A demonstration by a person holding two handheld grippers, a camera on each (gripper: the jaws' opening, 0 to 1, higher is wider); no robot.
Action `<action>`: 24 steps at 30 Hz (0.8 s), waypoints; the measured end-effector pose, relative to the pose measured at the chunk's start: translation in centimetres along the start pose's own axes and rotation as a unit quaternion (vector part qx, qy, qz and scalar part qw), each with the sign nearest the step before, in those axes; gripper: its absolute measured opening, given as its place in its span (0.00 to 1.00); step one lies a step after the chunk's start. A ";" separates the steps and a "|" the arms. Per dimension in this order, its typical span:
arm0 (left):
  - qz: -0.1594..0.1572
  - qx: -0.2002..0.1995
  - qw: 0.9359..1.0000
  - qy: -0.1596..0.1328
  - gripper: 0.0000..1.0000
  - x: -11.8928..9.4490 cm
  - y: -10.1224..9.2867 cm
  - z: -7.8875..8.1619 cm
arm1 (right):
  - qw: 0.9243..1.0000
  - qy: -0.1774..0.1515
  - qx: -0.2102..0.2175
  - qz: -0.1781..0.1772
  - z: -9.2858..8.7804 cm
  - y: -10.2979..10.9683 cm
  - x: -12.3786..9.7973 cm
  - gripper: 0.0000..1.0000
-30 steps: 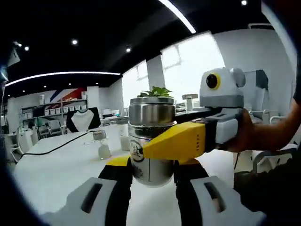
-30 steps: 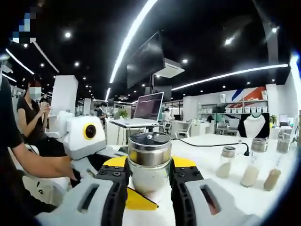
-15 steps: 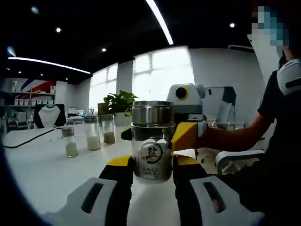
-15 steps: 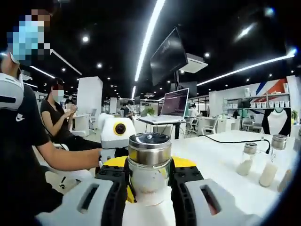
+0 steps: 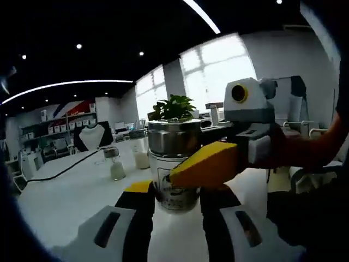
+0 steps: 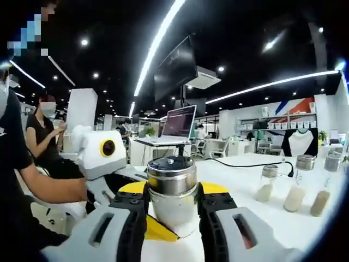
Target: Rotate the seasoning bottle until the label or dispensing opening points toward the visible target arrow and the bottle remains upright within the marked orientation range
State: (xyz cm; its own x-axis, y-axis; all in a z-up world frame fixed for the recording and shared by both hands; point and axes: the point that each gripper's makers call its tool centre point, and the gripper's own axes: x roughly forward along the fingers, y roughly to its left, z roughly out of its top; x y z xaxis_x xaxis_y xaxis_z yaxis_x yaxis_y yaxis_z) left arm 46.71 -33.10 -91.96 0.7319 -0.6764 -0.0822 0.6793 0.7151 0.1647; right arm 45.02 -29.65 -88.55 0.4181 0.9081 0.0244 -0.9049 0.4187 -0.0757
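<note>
White table (image 5: 65, 202), bottle (image 5: 173, 164) label gripper-hidden (image 5: 204, 166).

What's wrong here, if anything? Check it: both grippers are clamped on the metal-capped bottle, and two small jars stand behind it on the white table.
One thing: three small jars, not two, stand on the white table, as the right gripper view shows. Both the left gripper and right gripper are clamped on the metal-capped bottle.

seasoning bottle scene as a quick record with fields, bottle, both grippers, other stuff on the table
bottle: seasoning bottle, glass with metal cap, upright
left hand-held gripper: jaws on either side of the bottle's base
right hand-held gripper: jaws closed on the bottle's body
surface: white table
nearby: three small shaker jars in a row, black cable
label direction: cannot tell
</note>
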 end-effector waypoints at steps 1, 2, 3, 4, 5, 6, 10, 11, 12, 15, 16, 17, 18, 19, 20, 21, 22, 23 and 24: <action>0.008 -0.002 1.000 0.001 0.34 0.0 0.1 0.0 | 1.000 0.002 -0.009 -0.008 0.0 -0.1 0.1 0.33; 0.031 -0.003 1.000 0.002 0.34 0.1 0.4 -0.1 | 1.000 0.003 -0.013 -0.012 0.0 -0.1 0.2 0.33; 0.049 -0.004 0.999 -0.001 0.34 0.1 0.7 0.0 | 1.000 0.005 -0.020 -0.020 0.2 -0.1 0.4 0.33; 0.069 -0.005 0.998 -0.004 0.34 0.0 1.0 0.1 | 1.000 0.005 -0.018 -0.024 0.3 -0.2 0.5 0.33; 0.085 0.000 0.996 -0.004 0.34 -0.1 1.4 0.1 | 0.999 0.006 -0.016 -0.030 0.3 -0.3 0.6 0.33; 0.100 0.007 0.995 -0.003 0.34 -0.2 1.7 0.1 | 0.999 0.007 -0.011 -0.038 0.3 -0.5 0.6 0.32; 0.123 0.010 0.992 -0.004 0.34 -0.5 2.4 0.3 | 0.998 -0.001 0.003 -0.066 0.6 -0.6 1.1 0.32; 0.125 0.011 0.992 -0.004 0.34 -0.5 2.4 0.3 | 0.998 -0.001 0.004 -0.069 0.6 -0.6 1.2 0.32; 0.126 0.015 0.992 -0.003 0.34 -0.6 2.5 0.2 | 0.998 -0.001 0.007 -0.070 0.6 -0.7 1.3 0.32; 0.092 0.013 0.996 0.000 0.34 -0.7 2.5 -0.2 | 0.998 0.006 0.027 -0.061 0.2 -1.0 1.2 0.31; 0.074 0.002 0.997 0.006 0.34 -0.7 2.3 -0.4 | 0.998 0.011 0.048 -0.049 -0.1 -0.8 1.2 0.31; 0.059 -0.007 0.998 0.008 0.34 -0.8 2.1 -0.5 | 0.997 0.013 0.060 -0.038 -0.1 -0.8 1.1 0.31; 0.036 -0.009 0.999 0.002 0.34 -0.9 1.9 -0.4 | 0.997 0.007 0.072 -0.023 0.0 -0.8 0.9 0.31; 0.016 -0.008 1.000 -0.002 0.34 -1.0 1.7 -0.2 | 0.997 0.007 0.073 -0.012 0.1 -0.8 0.7 0.31; 0.004 -0.009 1.000 -0.007 0.34 -1.1 1.5 -0.1 | 0.997 0.006 0.071 0.001 0.2 -0.6 0.6 0.31; -0.010 -0.015 1.000 -0.011 0.34 -1.2 1.3 0.1 | 0.997 0.004 0.071 0.011 0.4 -0.4 0.5 0.31; -0.022 -0.022 0.999 -0.013 0.34 -1.3 1.1 0.2 | 0.997 0.003 0.073 0.021 0.6 -0.3 0.3 0.31; -0.036 -0.032 0.999 -0.020 0.35 -1.5 0.9 0.5 | 0.997 0.000 0.072 0.029 0.8 -0.2 0.2 0.31; -0.041 -0.032 0.998 -0.024 0.35 -1.5 0.8 0.6 | 0.996 -0.005 0.071 0.047 1.1 0.2 0.1 0.31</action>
State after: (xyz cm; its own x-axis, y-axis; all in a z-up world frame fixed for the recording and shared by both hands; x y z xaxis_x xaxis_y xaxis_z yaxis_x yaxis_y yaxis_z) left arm 46.16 -31.58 -91.10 0.6708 -0.7402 -0.0462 0.7406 0.6652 0.0956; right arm 44.81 -29.49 -87.43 0.3317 0.9428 0.0331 -0.9421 0.3292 0.0633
